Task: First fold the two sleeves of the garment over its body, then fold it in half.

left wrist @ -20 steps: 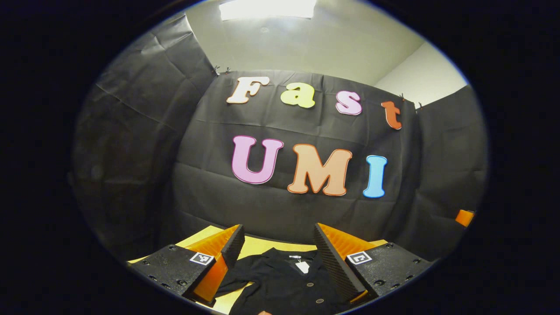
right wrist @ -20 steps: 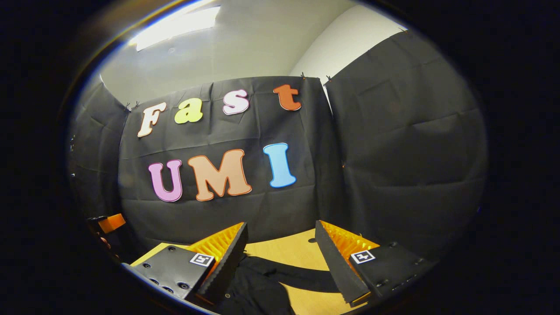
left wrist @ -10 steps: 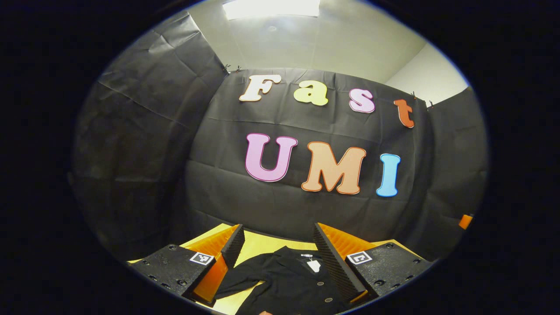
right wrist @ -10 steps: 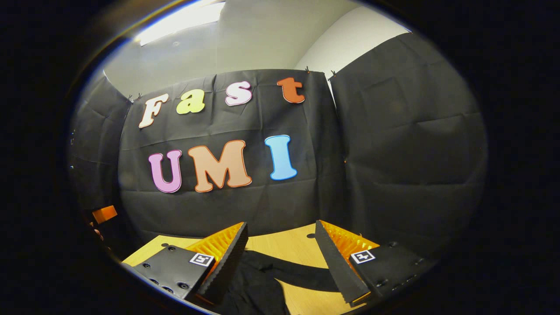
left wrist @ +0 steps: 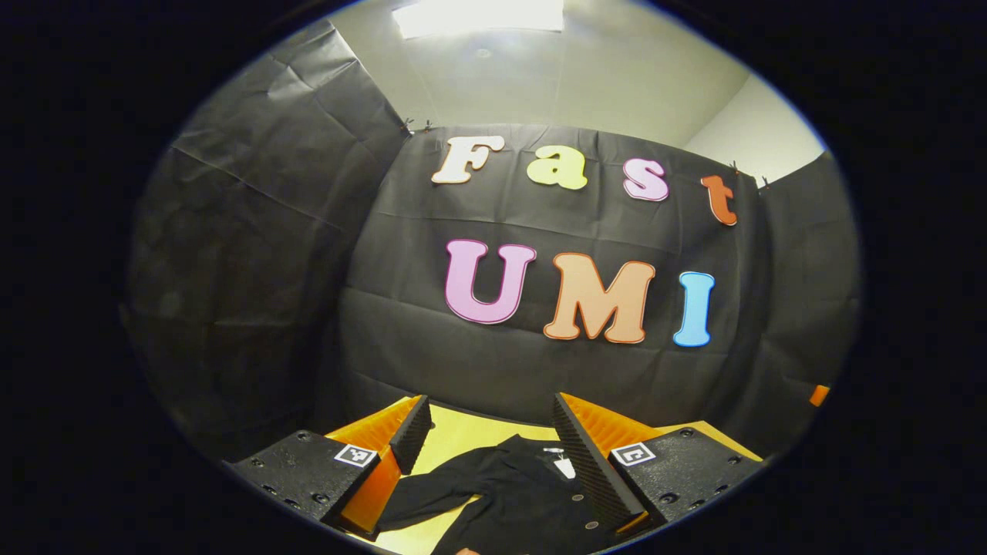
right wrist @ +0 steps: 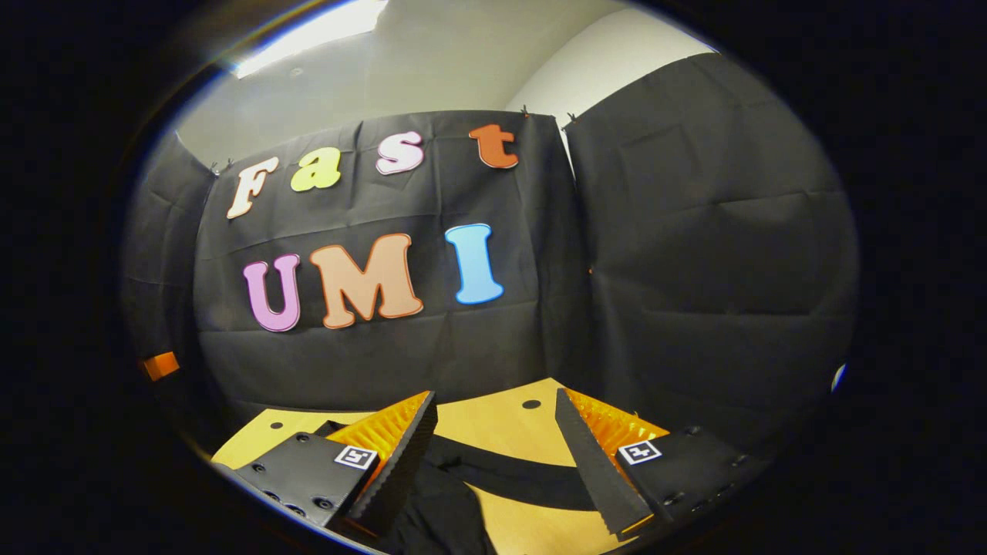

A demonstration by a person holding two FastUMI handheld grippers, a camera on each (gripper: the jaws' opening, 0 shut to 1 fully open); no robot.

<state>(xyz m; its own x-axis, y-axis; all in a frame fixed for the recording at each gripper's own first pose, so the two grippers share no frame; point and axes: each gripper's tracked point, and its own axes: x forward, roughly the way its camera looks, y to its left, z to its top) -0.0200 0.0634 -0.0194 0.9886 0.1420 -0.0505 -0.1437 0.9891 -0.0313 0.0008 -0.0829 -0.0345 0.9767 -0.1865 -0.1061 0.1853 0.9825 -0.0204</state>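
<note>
I see the black garment [left wrist: 524, 501] lying flat on the yellow table [left wrist: 455, 435]. Bare tabletop is exposed between the collar and the black booth wall [left wrist: 463, 362].

Left gripper [left wrist: 490, 420]: fingers apart, nothing between them, raised above the garment. One sleeve [left wrist: 432, 493] extends outward past its left finger.

Right gripper [right wrist: 497, 416]: fingers likewise apart and unloaded, above the table [right wrist: 493, 416]. The other sleeve [right wrist: 509, 474] runs across the wood between its fingers, with bare table on both sides of it.

Compared with one second ago, the left gripper view has swung left, bringing more of the sleeve into view. The right gripper view has tilted down, exposing more table, including a small dark hole [right wrist: 531, 404].

The left gripper view gives me the collar tag [left wrist: 567, 466] and buttons [left wrist: 571, 499]; the right gripper view gives the far table edge.
</note>
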